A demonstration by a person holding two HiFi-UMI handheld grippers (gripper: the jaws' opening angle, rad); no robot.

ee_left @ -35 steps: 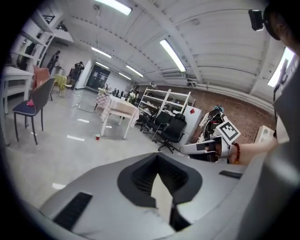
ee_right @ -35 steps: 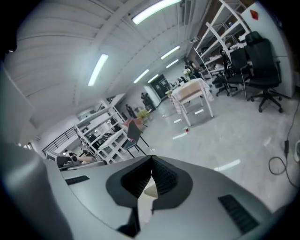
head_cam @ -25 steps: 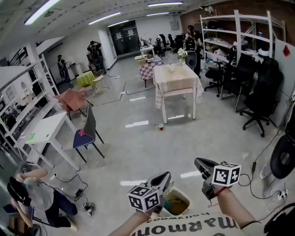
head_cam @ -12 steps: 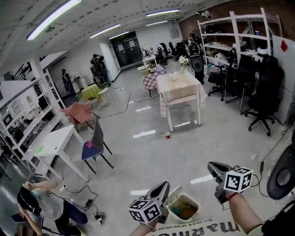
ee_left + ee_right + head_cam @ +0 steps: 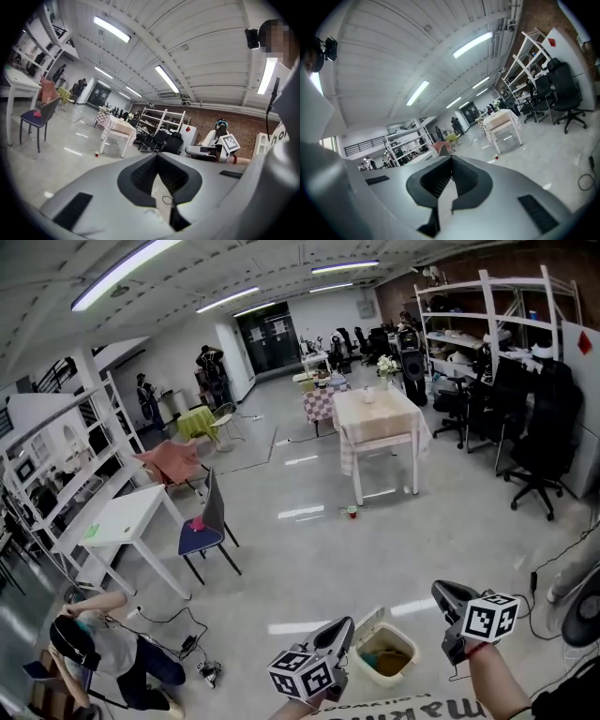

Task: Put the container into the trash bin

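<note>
A small red-and-green container (image 5: 352, 512) stands on the grey floor near the legs of a cloth-covered table (image 5: 380, 418); it also shows as a tiny red container (image 5: 96, 153) in the left gripper view. A white trash bin (image 5: 367, 664) with brownish contents sits on the floor at the bottom of the head view, between my two grippers. My left gripper (image 5: 344, 624) hovers just left of the bin, shut and holding nothing. My right gripper (image 5: 440, 590) is to the bin's right, also shut and holding nothing. Both gripper views, left (image 5: 158, 155) and right (image 5: 451, 158), look out across the room.
A grey chair (image 5: 208, 526) and a white table (image 5: 127, 521) stand at the left. A person (image 5: 94, 643) crouches by cables at bottom left. Black office chairs (image 5: 539, 451) and shelves line the right wall. More people stand far back.
The head view has swung a little, so the bin, the container and the table sit further right and lower. Both grippers stay shut beside the bin.
</note>
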